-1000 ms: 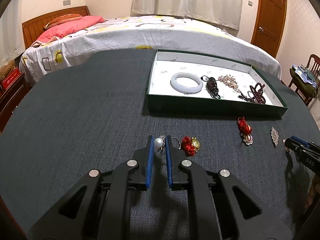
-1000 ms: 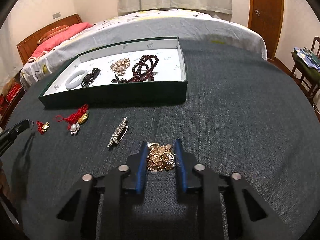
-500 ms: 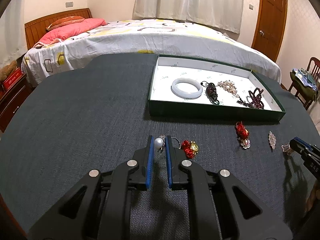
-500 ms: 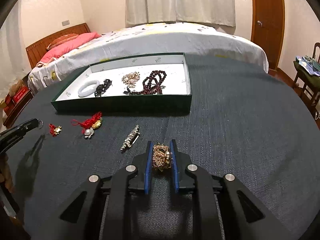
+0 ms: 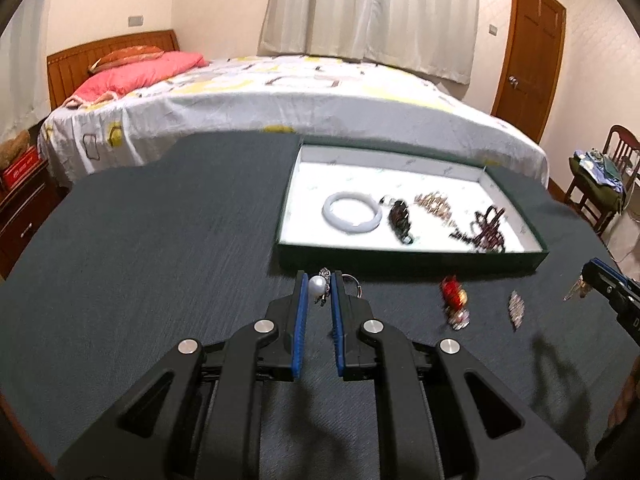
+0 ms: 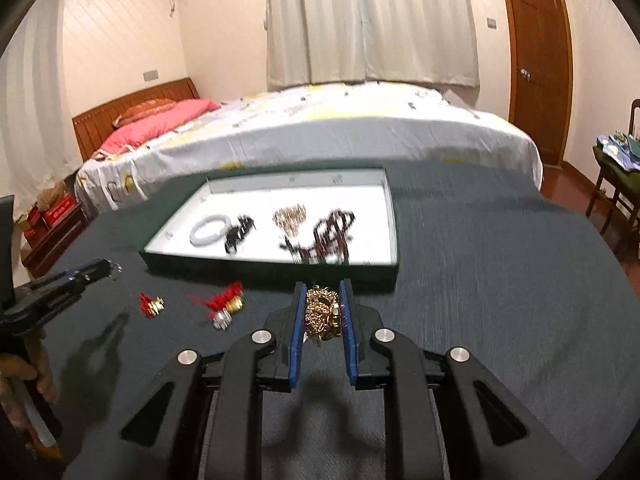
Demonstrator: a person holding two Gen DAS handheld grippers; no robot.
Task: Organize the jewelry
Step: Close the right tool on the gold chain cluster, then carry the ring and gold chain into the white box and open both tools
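**Two clamps, two shiny things**

The left hand-held gripper (image 5: 319, 286) has its blue pads pinched on a pearl charm (image 5: 317, 285), a small round white bead with a bit of silver metal and a thin ring beside it. The right hand-held gripper (image 6: 323, 312) squeezes a gold chain (image 6: 322, 315) bunched into a bumpy, sparkly lump between its pads. Both are above the surface (image 5: 140, 248), which wears a dark, rough woven cloth.

Ahead sits a flat box (image 5: 404, 260) with dark green walls and a white floor. Inside it lie a smooth white ring bracelet (image 5: 351, 212), a small dark bead bunch (image 5: 401, 221), a pale gold lacy piece (image 5: 434, 205) and a string of dark red beads (image 5: 486, 228). They look blurry.

On the cloth, in front of the box, lie a red knot charm (image 6: 151, 305) with a gold bit, and a bigger red tassel charm (image 6: 225, 305) with gold and a white bead. A thin silvery pin (image 5: 516, 307) lies near the tassel charm, on its right.

Behind the surface is a bed (image 5: 280, 96) with a white patterned sheet and a pink pillow (image 5: 140, 74).
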